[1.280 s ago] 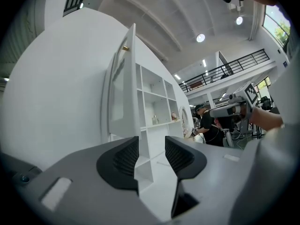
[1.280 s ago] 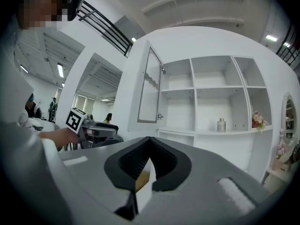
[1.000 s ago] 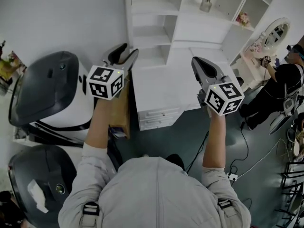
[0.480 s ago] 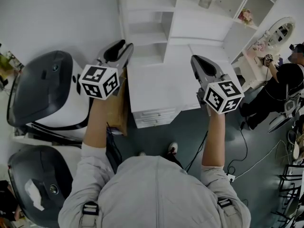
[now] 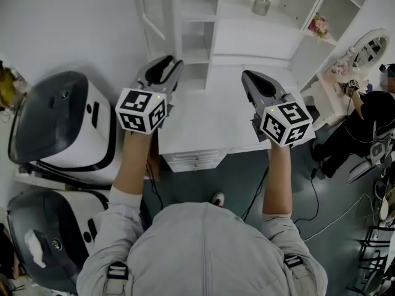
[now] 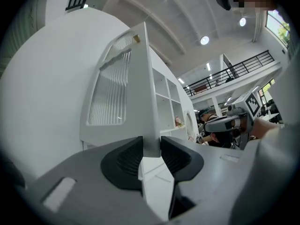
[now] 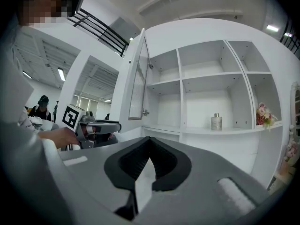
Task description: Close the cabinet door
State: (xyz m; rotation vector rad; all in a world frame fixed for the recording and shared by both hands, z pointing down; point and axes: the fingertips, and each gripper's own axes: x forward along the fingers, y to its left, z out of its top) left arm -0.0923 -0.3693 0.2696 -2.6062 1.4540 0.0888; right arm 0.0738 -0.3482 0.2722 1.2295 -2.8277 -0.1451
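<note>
The white cabinet [image 5: 247,39] stands ahead with open shelves. Its door [image 5: 157,17], with a ribbed glass panel [image 6: 112,93], is swung open at the left. My left gripper [image 5: 171,66] is at the door's lower edge. In the left gripper view the edge sits between the pads [image 6: 126,158], which touch it on both sides while the jaws are opening slightly. My right gripper [image 5: 247,79] hangs level in front of the shelves, apart from the door [image 7: 137,78]. Its tips [image 7: 149,146] meet with nothing between them.
A small bottle [image 5: 261,5] stands on a shelf, with flowers [image 5: 318,24] further right. Drawers [image 5: 194,160] sit under the white counter. Two dark-topped white machines [image 5: 62,122] crowd the left side. A person [image 5: 370,116] sits at the right by a round mirror [image 5: 370,45].
Both grippers have moved forward toward the cabinet. The left jaws have narrowed from wide open onto the door's edge, and the open door now shows at upper left.
</note>
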